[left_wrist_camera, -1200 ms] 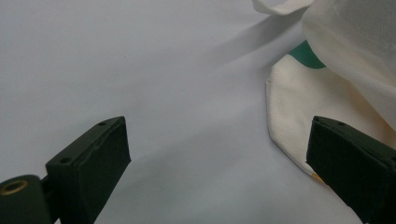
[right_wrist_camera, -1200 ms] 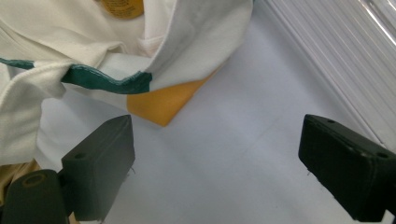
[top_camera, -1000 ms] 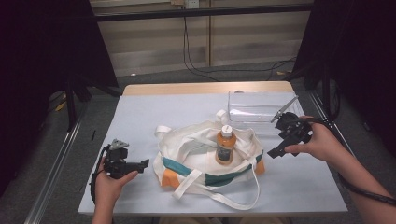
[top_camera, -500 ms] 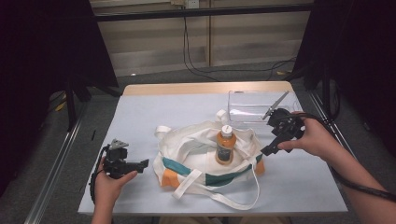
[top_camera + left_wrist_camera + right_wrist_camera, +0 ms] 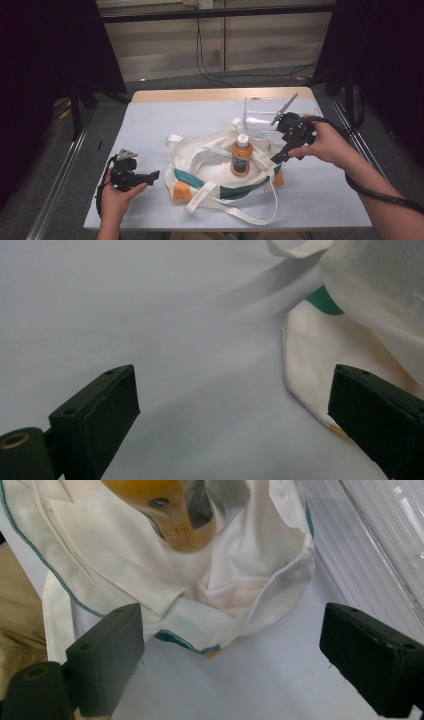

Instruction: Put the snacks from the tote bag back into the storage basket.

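High view: an orange drink bottle [image 5: 241,156] stands upright inside the crumpled white tote bag [image 5: 210,165] mid-surface.
My right gripper [image 5: 281,152] hovers at the bag's rim, jaws wide and empty; left gripper [image 5: 150,175] likewise open, just beside the bag. I'd pinch only cloth, clear of the bottle.

Bottle [image 5: 170,515] cut off by the top edge in the right gripper view, cap out of frame, label print too blurred to read. Its base sits hidden inside the tote bag [image 5: 220,165]. In the left gripper view the bag runs off the right edge. Clear box [image 5: 265,112] beyond the bag is partly hidden behind the right hand-held gripper [image 5: 281,131].
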A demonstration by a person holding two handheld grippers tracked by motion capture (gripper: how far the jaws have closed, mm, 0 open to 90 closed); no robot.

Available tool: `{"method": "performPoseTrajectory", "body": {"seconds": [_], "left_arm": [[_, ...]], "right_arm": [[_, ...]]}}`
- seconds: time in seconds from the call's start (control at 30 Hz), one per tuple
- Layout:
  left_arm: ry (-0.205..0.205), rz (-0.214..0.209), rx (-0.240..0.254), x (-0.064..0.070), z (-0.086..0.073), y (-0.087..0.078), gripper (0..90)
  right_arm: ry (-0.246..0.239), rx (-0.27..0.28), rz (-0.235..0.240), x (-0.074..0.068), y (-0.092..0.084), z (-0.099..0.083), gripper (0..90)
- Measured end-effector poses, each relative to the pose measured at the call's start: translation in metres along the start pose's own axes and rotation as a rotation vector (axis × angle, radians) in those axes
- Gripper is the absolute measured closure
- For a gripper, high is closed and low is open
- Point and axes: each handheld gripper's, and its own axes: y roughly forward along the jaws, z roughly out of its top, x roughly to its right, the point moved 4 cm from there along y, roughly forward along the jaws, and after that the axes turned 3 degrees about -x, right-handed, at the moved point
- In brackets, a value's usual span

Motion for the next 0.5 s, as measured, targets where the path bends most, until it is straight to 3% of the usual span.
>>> {"method": "performPoseTrajectory", "body": {"seconds": [0.5], "left_arm": [[0.001, 0.002, 0.002, -0.001, 0.0, -0.001, 5.8]], "right_arm": [[-0.036, -0.005, 0.007, -0.007, 0.009, 0.02, 10.4]]}}
